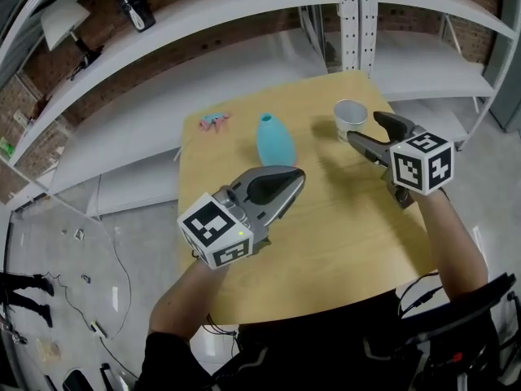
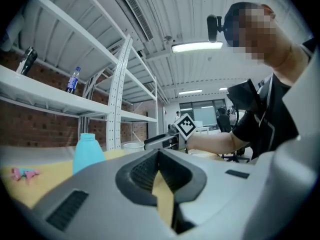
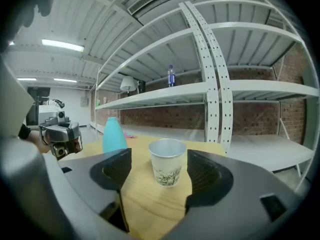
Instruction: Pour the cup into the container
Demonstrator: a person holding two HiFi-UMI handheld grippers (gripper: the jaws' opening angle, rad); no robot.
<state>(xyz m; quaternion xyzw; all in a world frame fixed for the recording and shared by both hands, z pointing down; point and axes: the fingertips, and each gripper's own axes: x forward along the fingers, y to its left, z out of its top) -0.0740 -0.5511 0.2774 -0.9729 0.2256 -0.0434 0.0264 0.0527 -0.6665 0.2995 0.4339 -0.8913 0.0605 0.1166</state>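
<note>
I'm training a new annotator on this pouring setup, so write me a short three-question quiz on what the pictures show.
1. Which stands nearer the right gripper: the paper cup or the teal bottle?
2. True or false: the teal bottle lies on its side on the table.
3. Fill in the missing word: the right gripper's jaws are ___, with the paper cup untouched just ahead of them.

Key: 1. the paper cup; 2. false, it stands upright; 3. open.
</note>
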